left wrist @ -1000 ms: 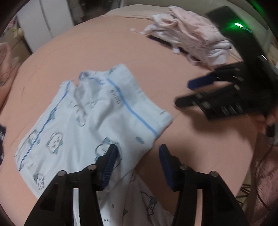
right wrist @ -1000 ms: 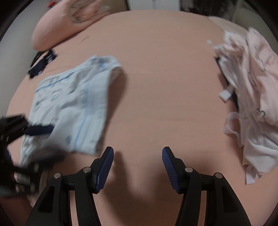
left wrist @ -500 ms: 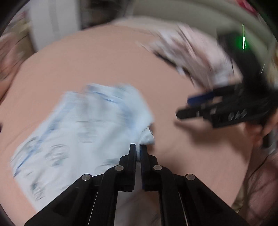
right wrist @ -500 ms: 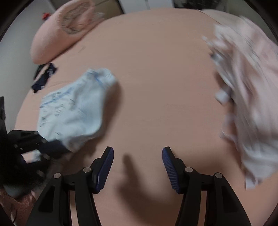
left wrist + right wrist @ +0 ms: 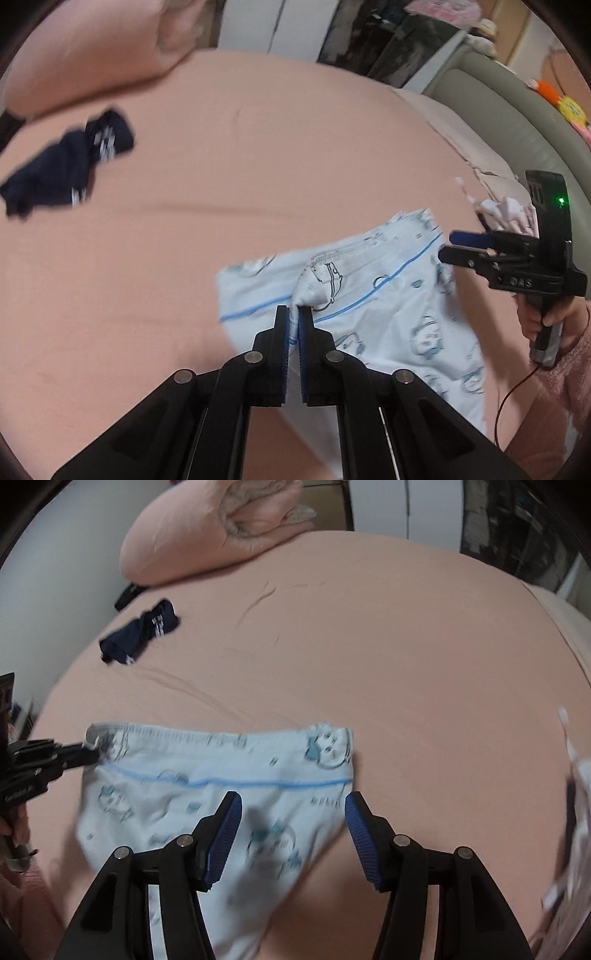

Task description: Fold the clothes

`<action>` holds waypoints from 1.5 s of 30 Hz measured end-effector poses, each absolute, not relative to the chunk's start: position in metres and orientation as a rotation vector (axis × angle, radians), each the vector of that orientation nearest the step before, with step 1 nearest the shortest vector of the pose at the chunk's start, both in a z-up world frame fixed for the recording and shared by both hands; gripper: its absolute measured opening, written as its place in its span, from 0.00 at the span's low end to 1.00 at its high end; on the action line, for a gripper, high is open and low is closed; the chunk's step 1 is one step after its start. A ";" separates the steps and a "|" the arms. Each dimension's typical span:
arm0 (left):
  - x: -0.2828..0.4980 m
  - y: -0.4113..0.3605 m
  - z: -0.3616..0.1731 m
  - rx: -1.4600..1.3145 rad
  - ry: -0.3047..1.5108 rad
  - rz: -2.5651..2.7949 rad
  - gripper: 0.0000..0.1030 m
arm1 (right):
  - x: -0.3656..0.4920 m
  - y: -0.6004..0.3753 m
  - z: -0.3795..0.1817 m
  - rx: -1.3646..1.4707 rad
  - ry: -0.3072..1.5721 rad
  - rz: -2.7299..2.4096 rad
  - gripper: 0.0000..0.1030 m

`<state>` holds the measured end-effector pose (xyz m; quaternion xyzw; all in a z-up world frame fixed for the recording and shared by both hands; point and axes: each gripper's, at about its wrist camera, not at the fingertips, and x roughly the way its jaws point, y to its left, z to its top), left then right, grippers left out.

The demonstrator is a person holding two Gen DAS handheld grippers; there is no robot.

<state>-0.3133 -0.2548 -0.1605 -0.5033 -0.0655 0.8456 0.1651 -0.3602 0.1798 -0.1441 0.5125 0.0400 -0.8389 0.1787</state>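
A light blue garment [image 5: 388,306] with a cartoon print and a blue stripe lies on the pink bed sheet [image 5: 258,166]. My left gripper [image 5: 293,321] is shut on a bunched corner of it; in the right wrist view it [image 5: 86,753] holds the garment's left corner [image 5: 221,794]. My right gripper [image 5: 293,812] is open, just above the garment's near edge, holding nothing. It also shows in the left wrist view [image 5: 452,245], at the garment's right end.
A dark navy garment [image 5: 140,633] lies crumpled at the far left of the bed, also in the left wrist view [image 5: 70,166]. A pink pillow [image 5: 214,531] sits at the head. A pile of white and pink clothes [image 5: 576,812] lies on the right. A grey padded edge [image 5: 517,122] borders the bed.
My left gripper closed on the blue garment's corner and pulled it, swinging left across the bed. My right gripper moved over the garment and stayed open.
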 end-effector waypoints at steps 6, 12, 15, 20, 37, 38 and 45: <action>-0.322 -0.274 -0.154 -1.391 -0.250 2.463 0.03 | -0.385 0.150 -0.168 1.468 0.195 -2.411 0.56; -0.351 -0.279 -0.189 -1.561 -0.243 2.420 0.09 | -0.408 0.155 -0.192 1.450 0.192 -2.517 0.62; -0.335 -0.283 -0.161 -1.471 -0.244 2.510 0.12 | -0.404 0.177 -0.172 1.456 -0.028 -2.523 0.61; -0.288 -0.267 -0.136 -1.447 -0.062 2.506 0.21 | -0.349 0.189 -0.137 1.413 -0.054 -2.458 0.61; -0.177 -0.199 -0.192 -1.584 -0.160 2.375 0.16 | -0.170 0.145 -0.150 1.467 0.019 -2.204 0.61; -0.177 -0.199 -0.194 -1.589 -0.173 2.384 0.13 | -0.171 0.137 -0.154 1.481 0.033 -2.204 0.61; -0.169 -0.210 -0.182 -1.591 -0.357 2.425 0.04 | -0.170 0.128 -0.183 1.659 0.119 -2.137 0.57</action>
